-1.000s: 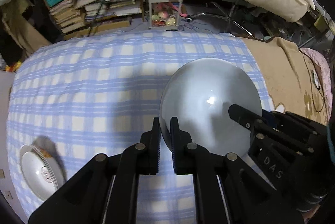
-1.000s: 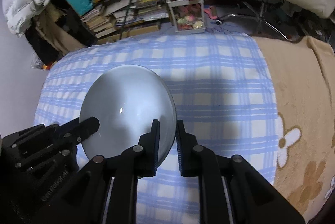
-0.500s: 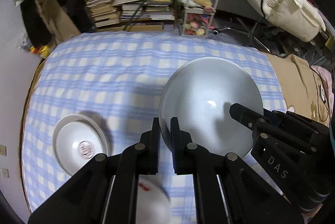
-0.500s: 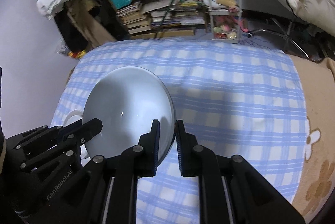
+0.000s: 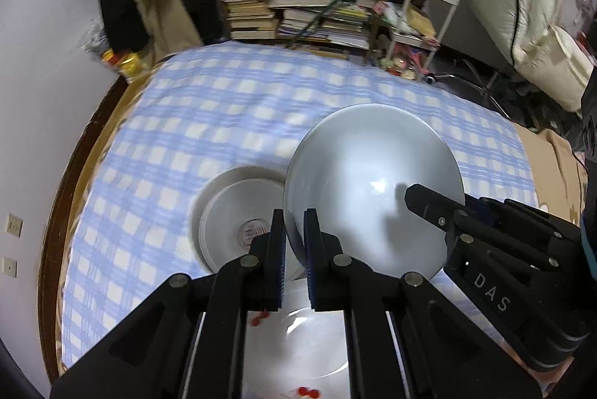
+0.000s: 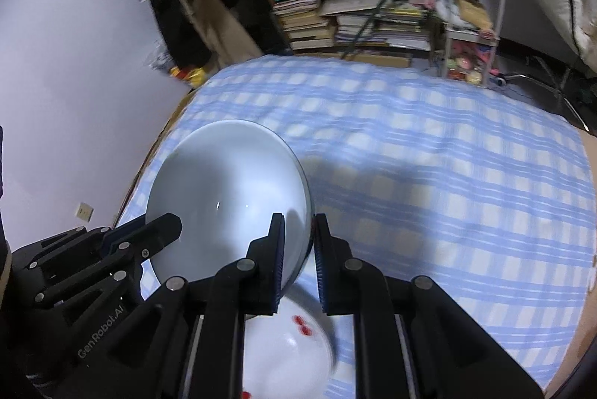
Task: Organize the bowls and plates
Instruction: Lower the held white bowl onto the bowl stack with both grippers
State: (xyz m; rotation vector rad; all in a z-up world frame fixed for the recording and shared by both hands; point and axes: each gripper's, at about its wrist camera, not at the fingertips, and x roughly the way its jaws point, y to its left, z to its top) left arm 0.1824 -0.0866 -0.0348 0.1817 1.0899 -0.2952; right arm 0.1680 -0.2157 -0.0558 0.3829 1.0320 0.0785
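**Glossy bowl gripped at both rims**

A smooth, round, pale grey bowl (image 5: 373,190) is pinched at opposite rims by the left gripper (image 5: 294,249) and right gripper (image 6: 296,249), above the blue checked cloth (image 5: 209,122). An upturned white dish (image 5: 231,212) and a red-spotted white plate (image 6: 291,354) are seen beneath.

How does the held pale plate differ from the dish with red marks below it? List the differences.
The held plate is plain; the dish with red marks carries small red marks. The held plate is carried above the checked cloth, its rim pinched by the left hand-held gripper and right hand-held gripper; the marked dish lies ungripped. Both are round and pale.
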